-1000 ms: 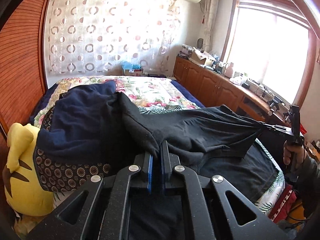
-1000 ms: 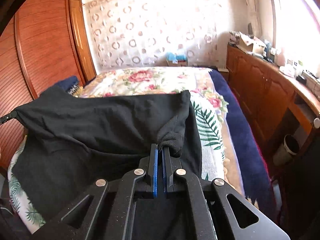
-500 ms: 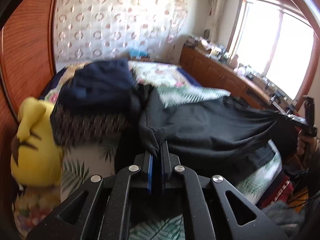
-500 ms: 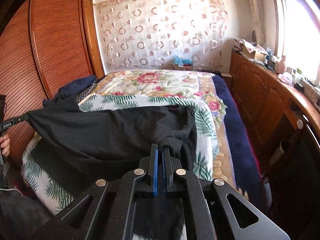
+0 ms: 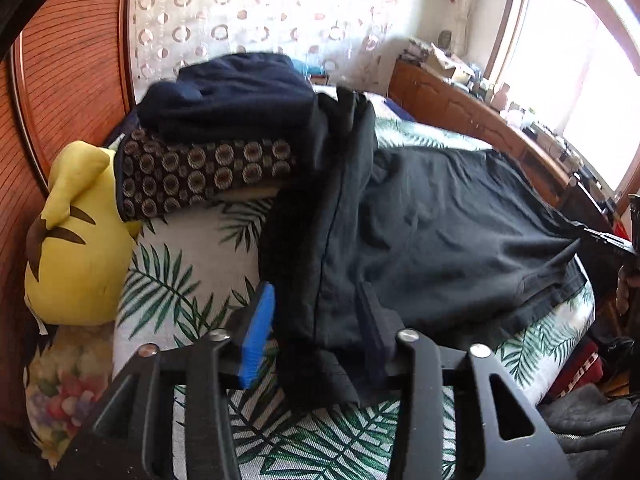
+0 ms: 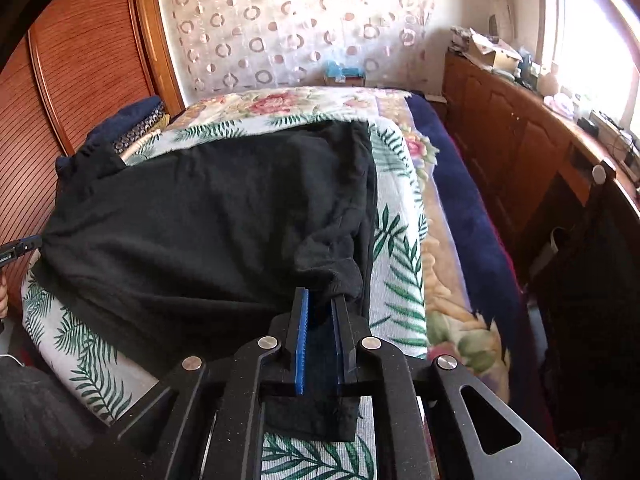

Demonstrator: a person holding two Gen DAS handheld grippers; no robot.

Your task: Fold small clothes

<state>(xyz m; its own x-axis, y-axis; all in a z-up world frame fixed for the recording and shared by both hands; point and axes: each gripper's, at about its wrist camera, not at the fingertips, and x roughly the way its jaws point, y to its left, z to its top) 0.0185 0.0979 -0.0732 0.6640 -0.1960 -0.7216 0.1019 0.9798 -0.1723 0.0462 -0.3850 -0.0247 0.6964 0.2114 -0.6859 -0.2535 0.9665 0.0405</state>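
Bed (image 6: 404, 216) with fern-print cover, bare at right edge. Black garment (image 6: 208, 220) lies flat, long axis across the bed. My left tongs (image 5: 316, 320) opening, cloth between; right tongs (image 6: 320, 320) parting, cloth between.

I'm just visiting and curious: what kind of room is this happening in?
Most likely a home bedroom. A bed with a floral and palm-leaf cover fills the middle, a yellow plush toy sits beside folded clothes, and wooden cabinets line the window wall.
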